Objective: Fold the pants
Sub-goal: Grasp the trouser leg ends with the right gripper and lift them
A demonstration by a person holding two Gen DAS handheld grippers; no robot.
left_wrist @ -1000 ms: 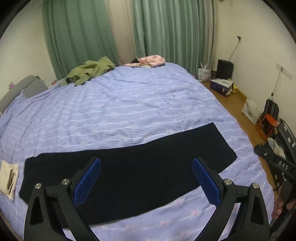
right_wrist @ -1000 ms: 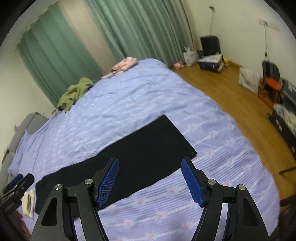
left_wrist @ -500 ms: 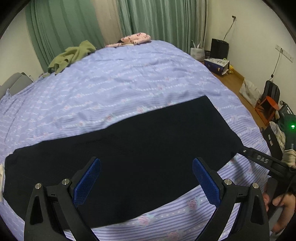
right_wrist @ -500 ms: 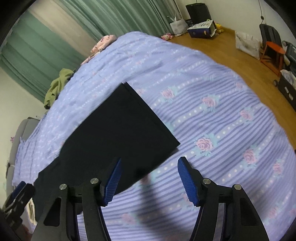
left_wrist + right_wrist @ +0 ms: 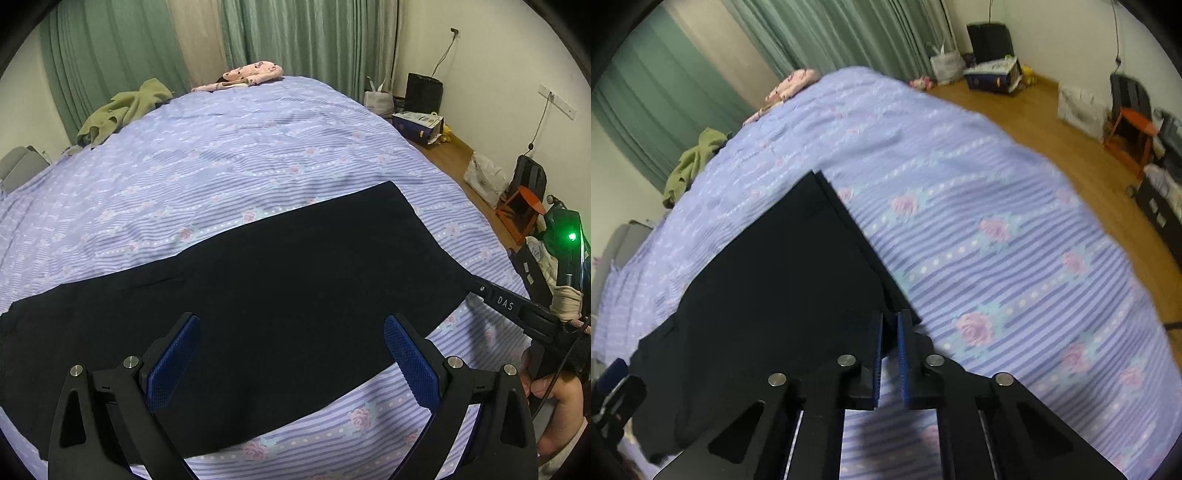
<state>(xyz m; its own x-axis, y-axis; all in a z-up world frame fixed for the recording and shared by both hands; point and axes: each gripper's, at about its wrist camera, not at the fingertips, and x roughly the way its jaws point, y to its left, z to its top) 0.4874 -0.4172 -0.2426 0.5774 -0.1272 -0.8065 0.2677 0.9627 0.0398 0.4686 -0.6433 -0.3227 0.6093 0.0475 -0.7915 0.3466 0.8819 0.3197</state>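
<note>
Black pants point(image 5: 266, 295) lie flat on the purple flowered bedspread point(image 5: 240, 166), folded lengthwise into a long strip; they also show in the right wrist view point(image 5: 768, 288). My left gripper point(image 5: 291, 354) is open and empty, low over the middle of the strip near its front edge. My right gripper point(image 5: 889, 325) is shut on the near corner of the hem end of the pants. The right gripper also shows in the left wrist view point(image 5: 480, 286), at the strip's right end.
A green garment point(image 5: 125, 110) and a pink garment point(image 5: 243, 75) lie at the bed's far end by green curtains. Beyond the bed's right edge, wooden floor holds boxes point(image 5: 417, 123), bags and an orange stool point(image 5: 524, 208).
My right gripper dropped to the hem corner and closed on it. My left gripper moved lower and closer over the pants, still open.
</note>
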